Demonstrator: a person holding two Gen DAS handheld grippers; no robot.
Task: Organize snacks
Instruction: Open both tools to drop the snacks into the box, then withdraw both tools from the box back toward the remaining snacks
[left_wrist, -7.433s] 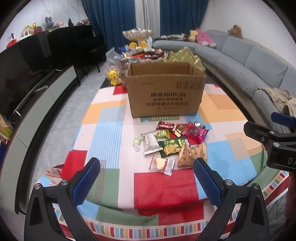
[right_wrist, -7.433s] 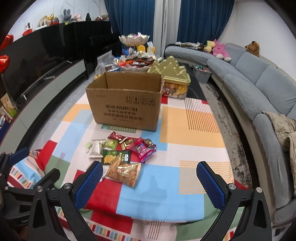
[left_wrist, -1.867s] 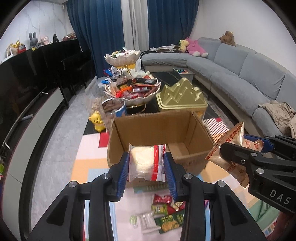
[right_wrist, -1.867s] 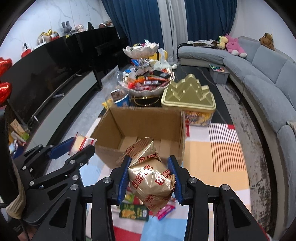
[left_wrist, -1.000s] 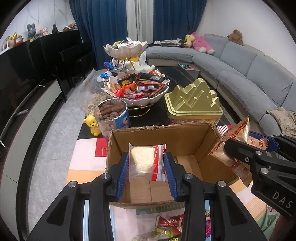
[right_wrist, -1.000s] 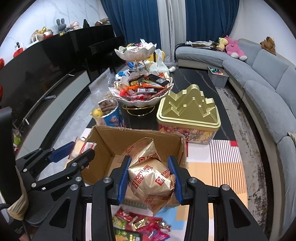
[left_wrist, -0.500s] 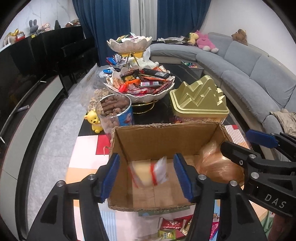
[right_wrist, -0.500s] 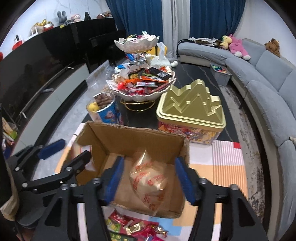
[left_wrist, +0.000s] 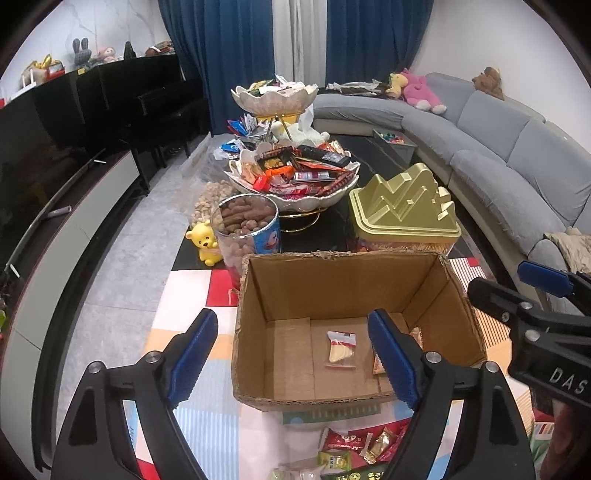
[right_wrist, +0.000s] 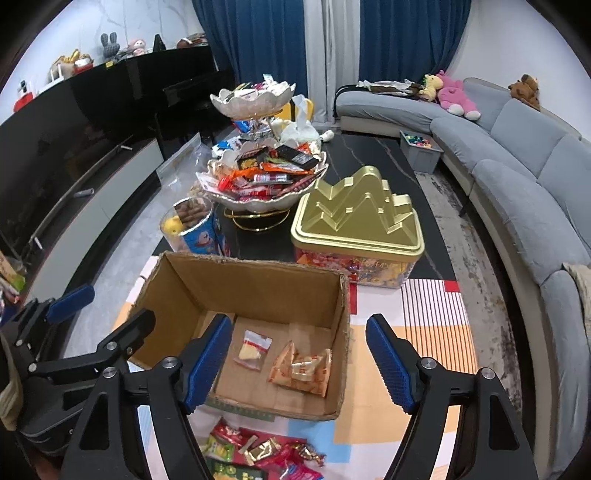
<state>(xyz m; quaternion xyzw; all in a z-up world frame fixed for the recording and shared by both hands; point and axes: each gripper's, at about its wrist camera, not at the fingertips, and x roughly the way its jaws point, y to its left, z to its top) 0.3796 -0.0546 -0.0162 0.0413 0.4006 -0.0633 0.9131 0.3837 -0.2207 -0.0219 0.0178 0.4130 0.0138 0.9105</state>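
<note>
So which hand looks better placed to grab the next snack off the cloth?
Probably the right gripper: both are open and empty above the box, but the loose snacks lie more squarely below it; under the left gripper they sit off to its right.

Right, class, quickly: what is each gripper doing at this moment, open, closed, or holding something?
Left gripper: open, holding nothing, above the cardboard box.
Right gripper: open, holding nothing, above the same box.

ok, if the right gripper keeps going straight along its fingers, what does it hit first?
Probably the cardboard box. The right gripper is open and empty, pointing down into the box's open top, so it would likely meet the box floor near the gold biscuit bag, or the bag itself. Depth is unclear.
</note>
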